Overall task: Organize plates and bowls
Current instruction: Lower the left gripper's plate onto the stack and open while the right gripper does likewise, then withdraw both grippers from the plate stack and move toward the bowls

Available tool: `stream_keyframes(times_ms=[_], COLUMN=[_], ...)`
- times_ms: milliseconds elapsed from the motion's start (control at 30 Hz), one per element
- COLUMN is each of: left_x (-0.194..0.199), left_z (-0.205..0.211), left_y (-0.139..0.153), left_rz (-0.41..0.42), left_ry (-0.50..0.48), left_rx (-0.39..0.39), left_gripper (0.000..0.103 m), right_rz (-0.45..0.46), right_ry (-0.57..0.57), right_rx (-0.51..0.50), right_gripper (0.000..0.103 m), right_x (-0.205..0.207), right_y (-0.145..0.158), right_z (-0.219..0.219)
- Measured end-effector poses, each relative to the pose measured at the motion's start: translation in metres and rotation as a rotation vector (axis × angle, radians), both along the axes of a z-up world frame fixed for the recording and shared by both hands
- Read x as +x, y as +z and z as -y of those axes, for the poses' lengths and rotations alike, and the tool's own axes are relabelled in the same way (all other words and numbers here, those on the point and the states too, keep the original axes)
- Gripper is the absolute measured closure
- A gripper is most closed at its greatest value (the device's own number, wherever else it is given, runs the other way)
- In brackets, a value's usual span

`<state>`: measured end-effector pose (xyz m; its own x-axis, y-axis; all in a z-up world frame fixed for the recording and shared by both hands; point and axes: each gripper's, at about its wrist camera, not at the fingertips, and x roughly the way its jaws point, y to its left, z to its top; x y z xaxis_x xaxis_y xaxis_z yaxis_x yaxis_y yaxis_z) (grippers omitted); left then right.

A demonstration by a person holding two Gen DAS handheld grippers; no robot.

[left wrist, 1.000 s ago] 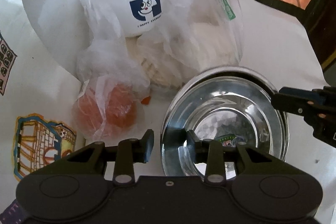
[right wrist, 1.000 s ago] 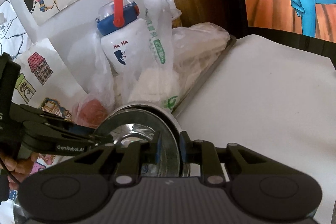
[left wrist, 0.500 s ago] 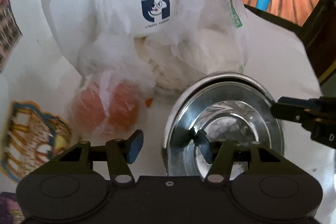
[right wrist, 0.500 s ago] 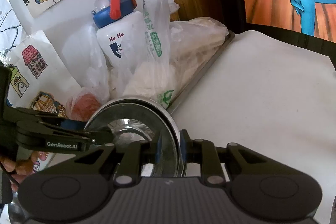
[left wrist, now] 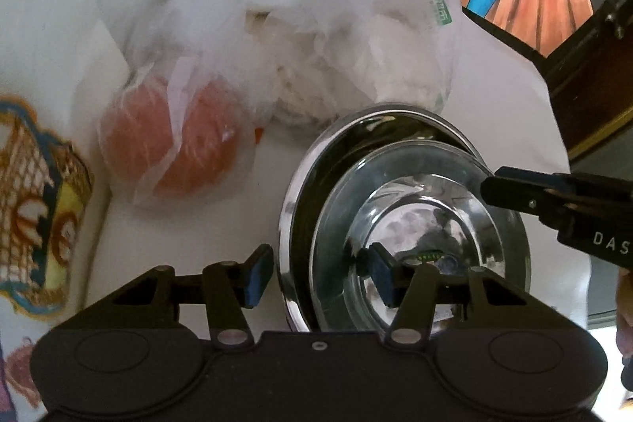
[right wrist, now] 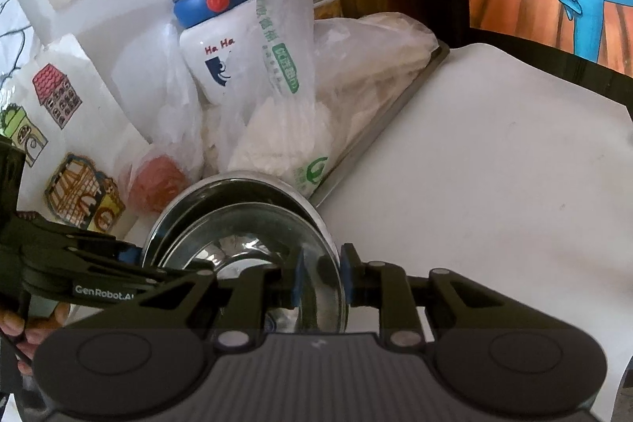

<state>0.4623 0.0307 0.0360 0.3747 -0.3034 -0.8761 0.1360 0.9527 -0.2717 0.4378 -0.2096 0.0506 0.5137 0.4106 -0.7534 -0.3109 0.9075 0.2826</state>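
steel bowls [left wrist: 419, 224] nest low in the frame on the white counter [left wrist: 514, 97]; left tongs [left wrist: 316, 275] straddle the rims wide apart, gripping nothing, while right tongs [right wrist: 319, 277] are opening off the rim, apparently after seating it.

A white table [right wrist: 494, 153] is carrying stacked steel bowls [left wrist: 399, 208], a bagged orange fruit [left wrist: 174, 141] just beside them, crumpled plastic bags [right wrist: 356, 66] and a white bottle [right wrist: 221, 42] sitting behind.

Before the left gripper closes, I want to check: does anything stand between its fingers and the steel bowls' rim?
Nothing visible does. The left gripper straddles the near rim of the steel bowls, one finger outside, one inside.
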Motion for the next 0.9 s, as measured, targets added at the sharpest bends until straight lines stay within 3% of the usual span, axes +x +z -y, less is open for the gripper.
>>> stream_keyframes(times_ms=[467,600,700,800,900], left_x=[-0.020,-0.021,-0.029,-0.035,-0.042], left_z=[-0.001,0.015,0.012,0.006,-0.003], left_y=[0.002,-0.001,-0.001,0.005,0.018], left_rz=[-0.007,0.048,0.102,0.134,0.186], left_ry=[0.000,-0.011,-0.014,-0.008,0.012], left_rx=[0.004,0.029,0.049,-0.001,-0.023], left_gripper=[0.048,0.045,0.036,0.034,0.025], right_rz=[-0.055,-0.030,0.001,0.035,0.062], right_ry=[0.018,0.006,-0.005,-0.014,-0.016], right_rx=[-0.017,-0.026,-0.035,-0.028,-0.024], right_gripper=[0.074,0.074,0.074,0.073,0.065], right_x=[-0.015,-0.022,-0.027,-0.033,-0.040], right_y=[-0.005,-0.003,-0.001,0.004,0.008], right_z=[-0.006,-0.007,-0.007,-0.005,-0.004])
